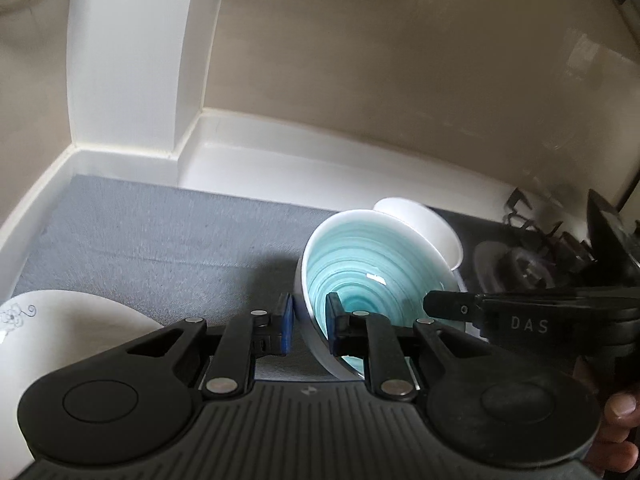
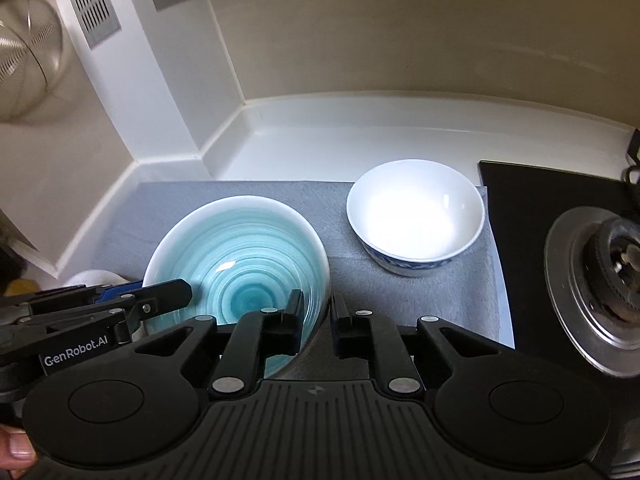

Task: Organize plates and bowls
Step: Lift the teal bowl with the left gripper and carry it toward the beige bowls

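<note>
A teal-swirl bowl [image 1: 372, 280] [image 2: 240, 252] is held over the grey mat by both grippers. My left gripper [image 1: 309, 322] is shut on its left rim, one finger outside and one inside. My right gripper [image 2: 318, 322] is shut on its right rim the same way. The right gripper shows in the left wrist view [image 1: 452, 306]; the left gripper shows in the right wrist view [image 2: 160, 300]. A white bowl with a blue pattern [image 2: 416, 216] [image 1: 424, 224] stands on the mat to the right. A white plate with a floral mark [image 1: 60, 336] lies at the left.
The grey mat [image 2: 420, 300] [image 1: 160, 240] covers a white counter [image 2: 340, 140] set in a wall corner. A black gas hob with a burner [image 2: 600, 272] [image 1: 532, 264] lies right of the mat. A wire strainer [image 2: 24, 60] hangs on the left wall.
</note>
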A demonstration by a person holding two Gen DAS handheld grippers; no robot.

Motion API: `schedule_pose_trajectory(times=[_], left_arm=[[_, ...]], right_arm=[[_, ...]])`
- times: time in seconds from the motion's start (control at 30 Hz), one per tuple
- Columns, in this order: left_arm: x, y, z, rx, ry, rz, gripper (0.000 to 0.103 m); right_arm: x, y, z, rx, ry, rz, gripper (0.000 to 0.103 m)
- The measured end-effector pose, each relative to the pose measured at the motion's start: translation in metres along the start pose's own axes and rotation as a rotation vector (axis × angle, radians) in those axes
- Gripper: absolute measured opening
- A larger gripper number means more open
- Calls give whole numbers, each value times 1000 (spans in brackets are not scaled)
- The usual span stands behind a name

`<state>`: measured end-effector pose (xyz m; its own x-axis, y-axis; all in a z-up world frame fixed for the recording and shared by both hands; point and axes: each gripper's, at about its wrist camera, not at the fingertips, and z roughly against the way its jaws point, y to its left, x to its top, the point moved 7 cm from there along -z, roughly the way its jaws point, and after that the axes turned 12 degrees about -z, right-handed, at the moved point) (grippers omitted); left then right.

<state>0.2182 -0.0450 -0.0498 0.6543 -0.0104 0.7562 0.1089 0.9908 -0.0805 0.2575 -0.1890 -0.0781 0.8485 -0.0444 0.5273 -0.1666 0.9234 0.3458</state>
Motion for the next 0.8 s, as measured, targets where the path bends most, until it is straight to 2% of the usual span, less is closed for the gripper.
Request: schedule_pose_trajectory(times=[0.17,0.33,0.63,0.8], left_arm=[[5,-15,25,-9,-35,-28,18],[1,-29,41,-34,-29,-46,18],[-17,-52,50,-102,12,-80,18],[-30,-62,46,-141,65,-103,18]], right_arm=[[-2,0,33,28,-28,-23,15],[-12,-7,55,24,-36,-50,15],[-43,-31,76,-11,-16,-99,15],[-59,-41,85,-24,-1,-110,15]])
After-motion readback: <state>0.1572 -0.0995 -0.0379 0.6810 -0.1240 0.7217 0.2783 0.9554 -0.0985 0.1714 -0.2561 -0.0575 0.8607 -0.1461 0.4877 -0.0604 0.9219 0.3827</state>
